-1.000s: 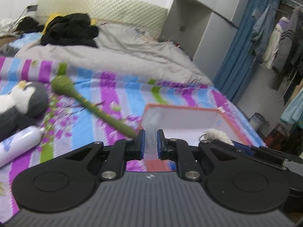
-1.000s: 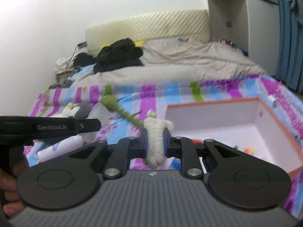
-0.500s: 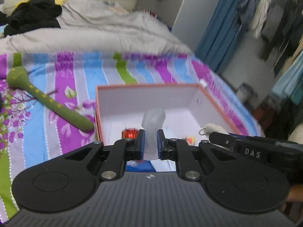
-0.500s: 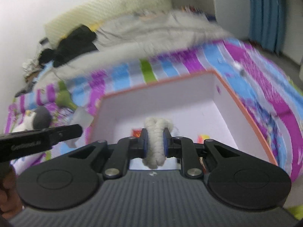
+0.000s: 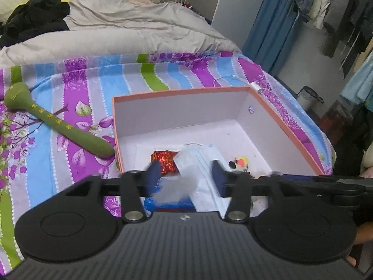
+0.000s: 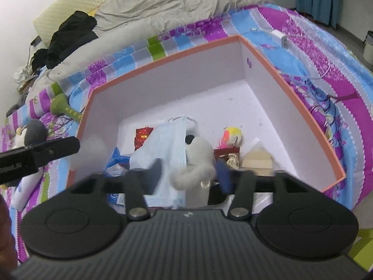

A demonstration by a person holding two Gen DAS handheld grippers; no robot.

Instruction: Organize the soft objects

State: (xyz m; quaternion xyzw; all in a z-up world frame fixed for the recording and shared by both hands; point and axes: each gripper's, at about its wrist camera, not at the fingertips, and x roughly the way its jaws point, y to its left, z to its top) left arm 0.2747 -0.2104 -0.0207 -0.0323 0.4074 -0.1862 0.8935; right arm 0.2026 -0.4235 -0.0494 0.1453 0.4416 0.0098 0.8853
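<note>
The white woolly toy you carried in is dropping free between the jaws of your right gripper, which are opening over the near edge of the box. Your left gripper is opening too, and its blurred grey soft piece is falling clear of the pads. Both were clamped a second ago, so two more items join the face mask inside. The green plush stick and penguin wait on the bedspread past the box's left wall.

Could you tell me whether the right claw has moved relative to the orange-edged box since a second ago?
Yes. The right claw has come forward and down over the box, which now fills its view, and its jaws are opening around the white plush.
</note>
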